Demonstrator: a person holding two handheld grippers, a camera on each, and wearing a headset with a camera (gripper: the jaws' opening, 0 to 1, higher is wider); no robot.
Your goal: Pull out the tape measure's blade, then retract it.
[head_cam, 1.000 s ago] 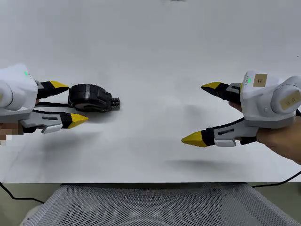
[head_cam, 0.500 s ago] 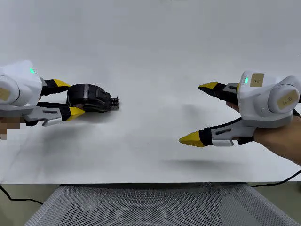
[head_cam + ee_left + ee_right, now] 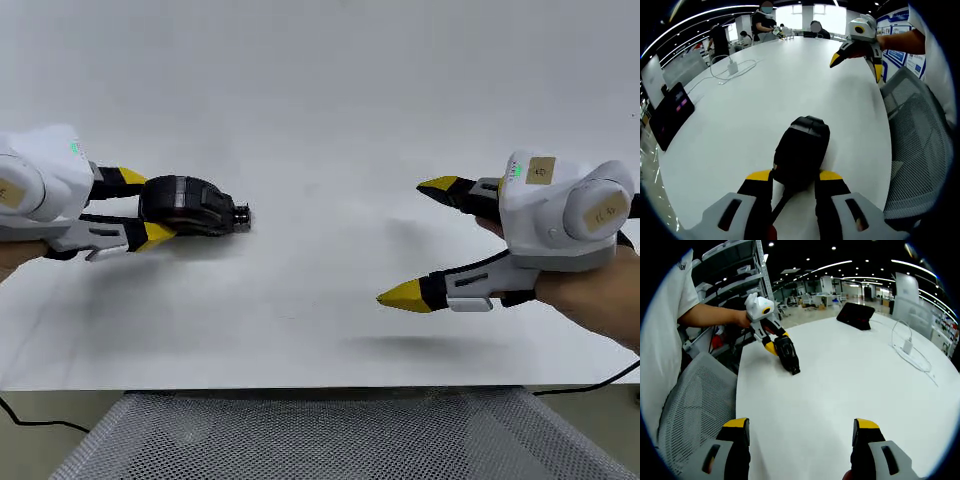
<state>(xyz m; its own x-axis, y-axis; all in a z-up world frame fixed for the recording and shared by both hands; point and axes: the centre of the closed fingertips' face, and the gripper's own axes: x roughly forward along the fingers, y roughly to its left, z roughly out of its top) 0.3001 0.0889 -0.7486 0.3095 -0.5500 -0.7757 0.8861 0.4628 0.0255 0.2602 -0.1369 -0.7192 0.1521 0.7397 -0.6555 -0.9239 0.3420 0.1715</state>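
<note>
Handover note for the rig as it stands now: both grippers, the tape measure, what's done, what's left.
The left gripper has its jaws shut on the sides of the black plastic tape measure, which rests on the white tabletop.
The right gripper is open and empty, held above the tabletop off to the right, tips pointing towards the tape measure.
The blade is fully inside. Its end hook sits at the case mouth, facing the right gripper.
Done: case gripped.
Left: take the end hook with the right gripper, pull the blade out, then retract it.
</note>
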